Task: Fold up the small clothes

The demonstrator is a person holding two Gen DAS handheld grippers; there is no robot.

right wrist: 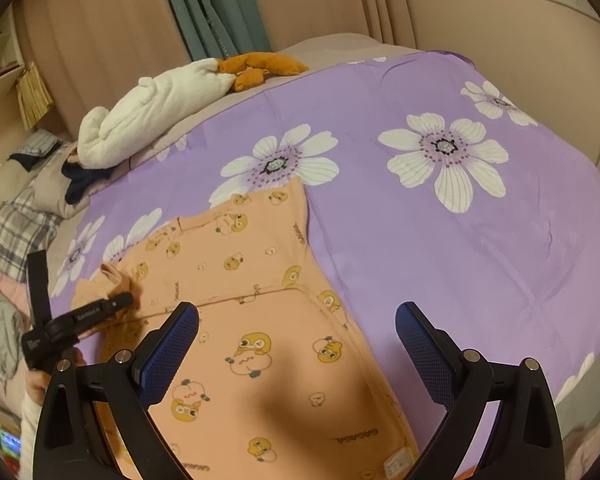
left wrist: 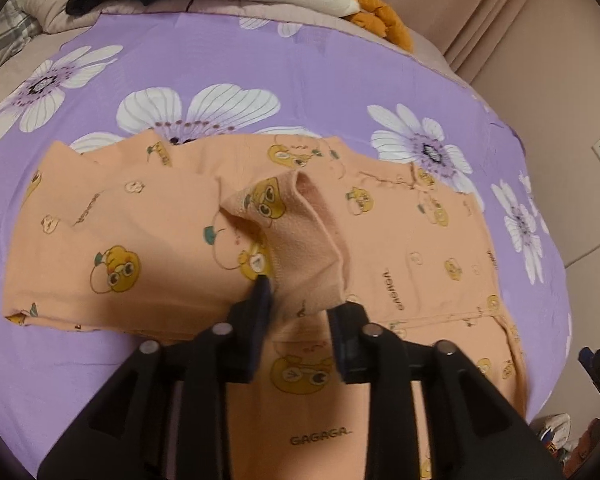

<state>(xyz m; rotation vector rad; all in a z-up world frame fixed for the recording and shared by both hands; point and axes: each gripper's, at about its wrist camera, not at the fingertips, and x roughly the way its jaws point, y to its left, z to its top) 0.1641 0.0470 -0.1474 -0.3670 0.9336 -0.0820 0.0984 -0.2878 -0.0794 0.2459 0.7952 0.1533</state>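
Observation:
A small peach garment (left wrist: 148, 240) printed with yellow cartoon ducks lies spread flat on a purple flowered sheet (left wrist: 300, 60). One sleeve is folded in over the body, its paler inside showing at the cuff (left wrist: 304, 248). My left gripper (left wrist: 304, 294) is open, with that cuff end lying loose between its fingers. The right wrist view shows the same garment (right wrist: 236, 272), with the left gripper (right wrist: 116, 304) at its bunched sleeve on the left. My right gripper (right wrist: 298, 308) hovers wide open over the garment's lower half, holding nothing.
A white plush bundle (right wrist: 156, 108), an orange soft toy (right wrist: 260, 66) and a dark cloth (right wrist: 80, 184) lie along the far side of the bed. Plaid bedding (right wrist: 20, 224) is on the left. A beige padded wall (left wrist: 520, 40) and a green curtain (right wrist: 212, 4) border the bed.

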